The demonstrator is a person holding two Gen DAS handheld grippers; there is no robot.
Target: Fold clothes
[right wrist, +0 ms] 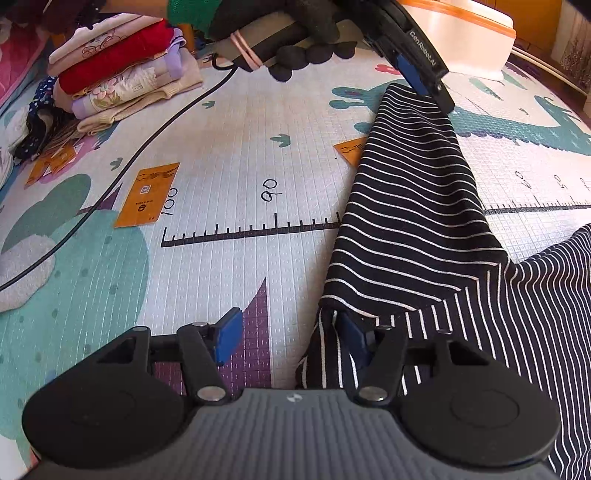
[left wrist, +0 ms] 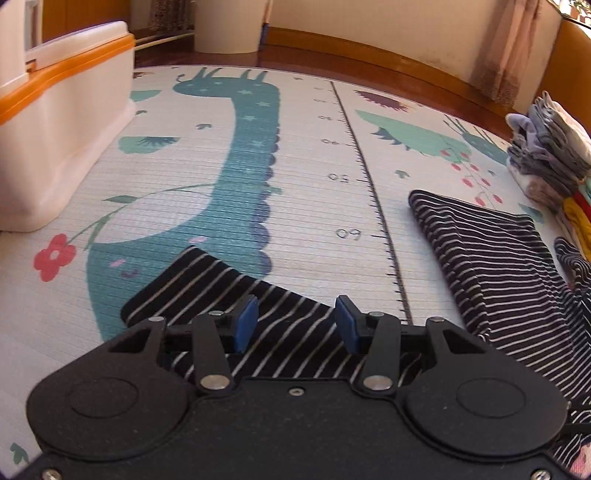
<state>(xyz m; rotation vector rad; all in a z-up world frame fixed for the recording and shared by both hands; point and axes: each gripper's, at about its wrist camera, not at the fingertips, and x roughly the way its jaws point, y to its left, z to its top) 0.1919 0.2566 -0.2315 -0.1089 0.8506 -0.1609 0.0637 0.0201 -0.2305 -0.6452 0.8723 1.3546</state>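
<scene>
Striped clothing, a black garment with thin white lines [right wrist: 413,221], lies spread on the play mat [left wrist: 314,155] on the floor. One long folded part runs from near to far across the printed ruler, and more of the same fabric spreads off to the near right. The left gripper [left wrist: 295,323] hovers over a near strip of the cloth with its jaws apart, nothing between the blue pads. In the right wrist view that gripper tips down at the far end of the folded part, held by a gloved hand [right wrist: 295,33]. The right gripper [right wrist: 288,332] is also parted: its right finger is tucked under a raised edge of the fabric, its left finger bare over the mat. A stack of folded clothes [right wrist: 122,70] sits far left, orange cards [right wrist: 147,195] lie nearby, and a white bin with an orange rim [left wrist: 62,110] stands beyond.
</scene>
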